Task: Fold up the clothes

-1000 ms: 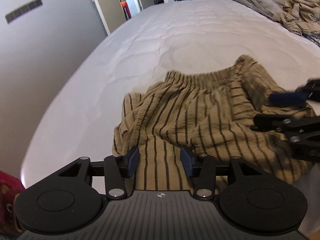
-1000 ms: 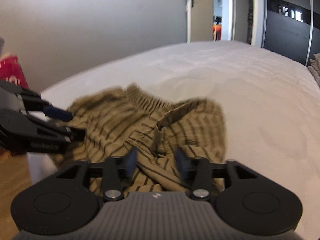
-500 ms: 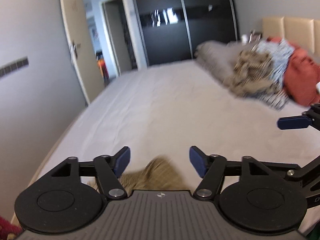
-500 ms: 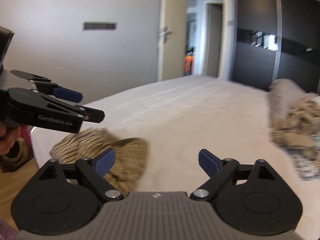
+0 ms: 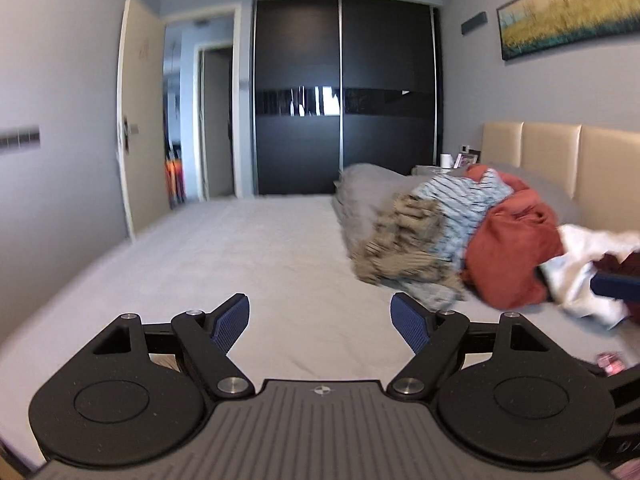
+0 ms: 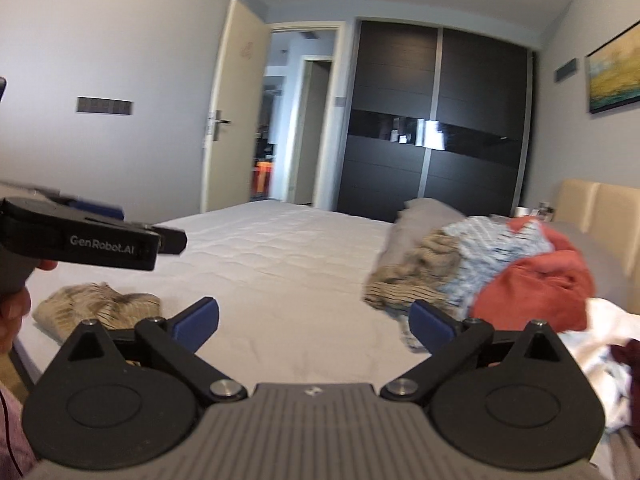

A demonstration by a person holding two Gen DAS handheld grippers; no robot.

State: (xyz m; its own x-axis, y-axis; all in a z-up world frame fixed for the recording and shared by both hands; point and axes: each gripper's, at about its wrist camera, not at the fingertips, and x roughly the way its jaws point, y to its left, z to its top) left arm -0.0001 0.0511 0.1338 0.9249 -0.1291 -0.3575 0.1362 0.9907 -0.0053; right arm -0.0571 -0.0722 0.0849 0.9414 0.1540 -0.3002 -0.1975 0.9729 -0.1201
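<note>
— What is between your jaws?

— Nothing. My left gripper (image 5: 320, 322) has its jaws spread wide over bare bed (image 5: 248, 248), and my right gripper (image 6: 314, 322) is spread wide too, holding no cloth. Both point level across the mattress toward the far wall.

— Where is the garment?

— The tan striped shorts (image 6: 98, 308) lie bunched near the bed's near left corner, below and behind my left gripper as the right wrist camera sees it. They are apart from both sets of jaws. In the left view only a sliver of tan shows under the gripper body.

— And the rest of the clothes?

— A heap (image 5: 460, 240) sits to the right by the headboard (image 5: 552, 152): a tan striped piece (image 6: 412, 276) in front, a blue-and-white patterned one (image 5: 468, 208) over it, a rust-red garment (image 5: 516, 252) beside that, then white fabric (image 5: 580, 272) with something dark red at the edge. A grey folded blanket (image 5: 360, 188) lies behind the heap.

— What stands further off?

— A dark sliding wardrobe (image 5: 344, 96), an open door (image 6: 236, 112) to its left, and a painting (image 5: 568, 12) above the headboard.
</note>
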